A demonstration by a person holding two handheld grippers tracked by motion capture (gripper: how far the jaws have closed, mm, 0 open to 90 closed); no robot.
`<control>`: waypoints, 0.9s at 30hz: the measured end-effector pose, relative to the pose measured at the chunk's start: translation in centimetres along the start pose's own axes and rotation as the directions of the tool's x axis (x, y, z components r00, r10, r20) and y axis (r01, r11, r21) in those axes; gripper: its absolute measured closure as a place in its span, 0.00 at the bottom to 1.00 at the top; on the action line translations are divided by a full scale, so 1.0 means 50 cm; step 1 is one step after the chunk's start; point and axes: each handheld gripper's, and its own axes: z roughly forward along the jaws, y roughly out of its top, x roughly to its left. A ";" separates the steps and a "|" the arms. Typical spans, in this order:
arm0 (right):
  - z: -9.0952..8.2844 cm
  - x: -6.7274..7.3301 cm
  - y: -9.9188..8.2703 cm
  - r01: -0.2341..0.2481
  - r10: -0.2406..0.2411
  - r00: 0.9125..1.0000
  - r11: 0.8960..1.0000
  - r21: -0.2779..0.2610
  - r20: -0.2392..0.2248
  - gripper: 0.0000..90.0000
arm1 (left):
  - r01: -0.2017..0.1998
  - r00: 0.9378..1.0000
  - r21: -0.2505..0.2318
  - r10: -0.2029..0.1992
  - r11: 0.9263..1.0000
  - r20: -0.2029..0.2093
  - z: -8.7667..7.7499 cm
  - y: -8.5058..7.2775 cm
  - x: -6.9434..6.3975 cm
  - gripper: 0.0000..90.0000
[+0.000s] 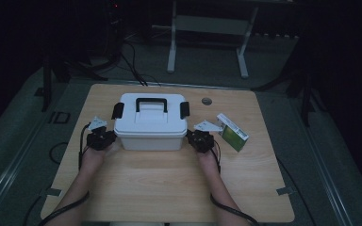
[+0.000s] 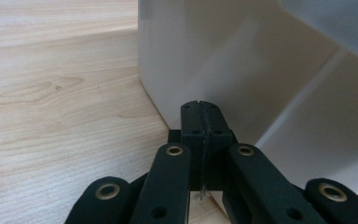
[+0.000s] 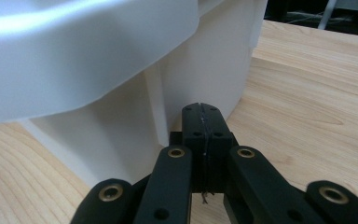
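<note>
A white storage box (image 1: 150, 123) with a black handle (image 1: 151, 102) on its lid and a black latch (image 1: 118, 110) at each end sits on the wooden counter (image 1: 169, 188), between the two hand-held grippers. The left hand-held gripper (image 1: 104, 137) is just beside the box's left end wall, low down near the front corner; in the left gripper view its jaws are pressed flat together with nothing between them, their tips right up against the white wall (image 2: 223, 60) (whether they actually touch it I cannot tell). The right hand-held gripper (image 1: 199, 139) stands the same way at the box's right end, its jaws also closed pad to pad and empty, with the box wall (image 3: 121, 130) just ahead of them and the lid's rim overhanging above. A green and white carton (image 1: 232, 132) lies on the counter just beyond the right hand-held gripper, on the side away from the box and apart from it.
</note>
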 end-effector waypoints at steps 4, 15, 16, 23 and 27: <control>0.001 0.001 0.001 -0.005 0.005 1.000 1.000 0.005 -0.002 1.00 | -0.024 1.000 -0.002 0.024 1.000 -0.009 -0.004 0.001 -0.006 0.99; -0.020 0.000 -0.009 -0.026 0.026 1.000 1.000 0.007 -0.009 1.00 | -0.014 1.000 0.007 0.014 1.000 0.023 -0.015 -0.006 -0.027 0.99; -0.024 0.000 -0.011 -0.026 0.026 1.000 1.000 0.009 -0.011 1.00 | -0.019 1.000 0.007 0.019 1.000 0.024 -0.016 -0.007 -0.029 0.99; -0.050 -0.010 -0.025 -0.041 0.042 0.998 0.999 0.009 -0.037 1.00 | -0.030 0.998 0.012 0.029 0.999 0.049 -0.022 -0.016 -0.055 0.99; -0.066 -0.015 -0.033 -0.037 0.037 0.998 0.999 0.011 -0.058 1.00 | -0.032 0.998 0.021 0.031 0.999 0.062 -0.025 -0.018 -0.064 0.99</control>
